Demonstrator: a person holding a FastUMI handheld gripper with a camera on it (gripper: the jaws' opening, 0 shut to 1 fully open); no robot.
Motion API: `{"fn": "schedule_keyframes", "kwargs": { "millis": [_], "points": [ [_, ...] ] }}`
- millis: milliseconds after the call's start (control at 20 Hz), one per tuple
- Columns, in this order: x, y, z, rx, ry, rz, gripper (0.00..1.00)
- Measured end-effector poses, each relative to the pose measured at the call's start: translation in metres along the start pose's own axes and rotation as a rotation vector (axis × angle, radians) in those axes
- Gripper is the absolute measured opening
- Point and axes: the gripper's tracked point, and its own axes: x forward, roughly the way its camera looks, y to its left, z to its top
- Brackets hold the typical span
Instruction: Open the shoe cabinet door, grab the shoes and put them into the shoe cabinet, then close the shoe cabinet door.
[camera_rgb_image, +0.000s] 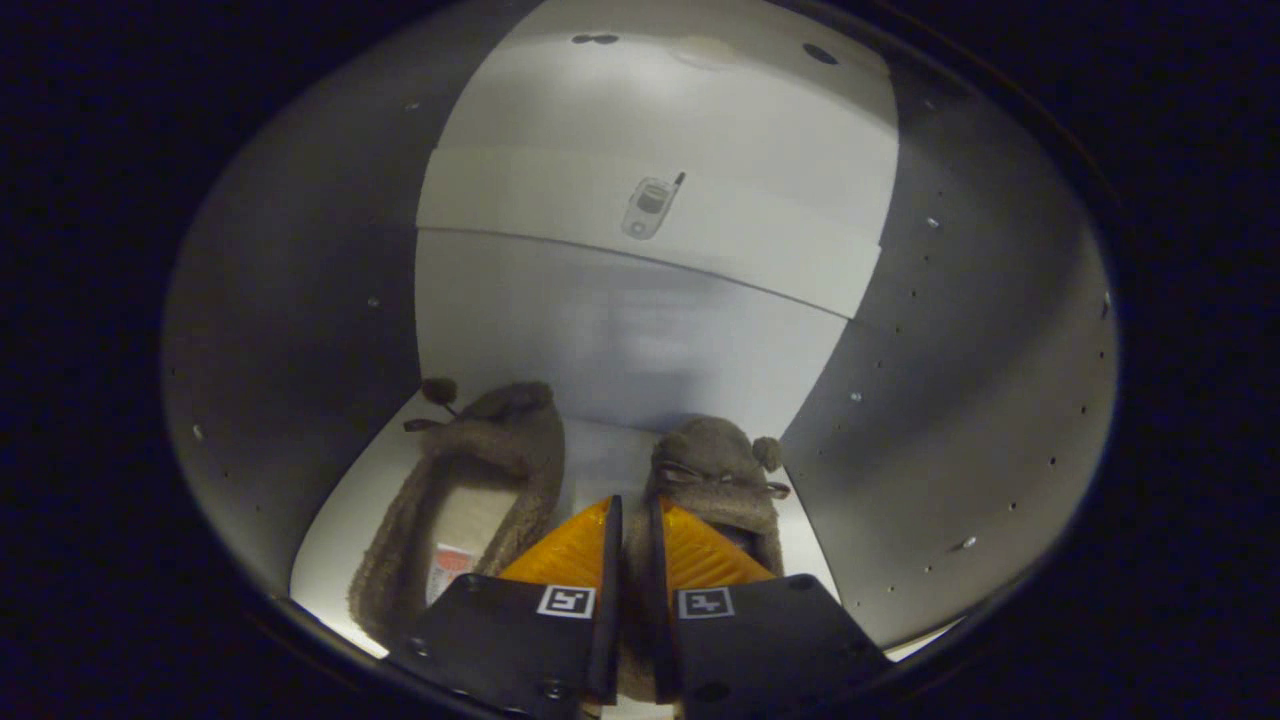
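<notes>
Inside the shoe cabinet (300, 300), on its pale bottom shelf (335, 520), two fuzzy brown shoes lie side by side with their toes pointing toward the back panel (620, 330); the left shoe (470, 490) sits at about ten o'clock from the fingertips, its open insole facing up and a small tag showing near the heel; the right shoe (715, 470) lies at about one o'clock, just ahead of the fingers, with a bow and a pom-pom at its toe. The gripper (632, 505) reaches in over the shelf, its two fingers drawn nearly together with only a thin slit between them; a strip of the right shoe's inner rim seems to sit in that slit, though whether both fingers truly press on it cannot be told. At twelve o'clock, beyond the shoes, the back panel rises to a lighter horizontal board (640, 220) bearing a small phone-shaped sticker (650, 205); at three o'clock the right side wall (980, 380) curves away, dotted with rows of small shelf-pin holes; at nine o'clock the left wall stands in shadow, close beside the left shoe's pom-pom (438, 390).
</notes>
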Motion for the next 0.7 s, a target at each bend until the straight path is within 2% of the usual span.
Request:
{"fn": "schedule_keyframes", "kwargs": {
  "millis": [50, 100, 150, 450, 700],
  "points": [
    [-0.003, -0.003, -0.001, 0.021, -0.001, 0.001, 0.15],
    [-0.007, -0.005, -0.001, 0.036, -0.008, -0.002, 0.21],
    [-0.014, -0.007, 0.001, 0.048, -0.018, -0.004, 0.22],
    [-0.067, -0.021, 0.019, 0.092, -0.121, -0.047, 0.22],
    [-0.134, -0.029, 0.027, 0.137, -0.209, -0.071, 0.22]
  ]
}}
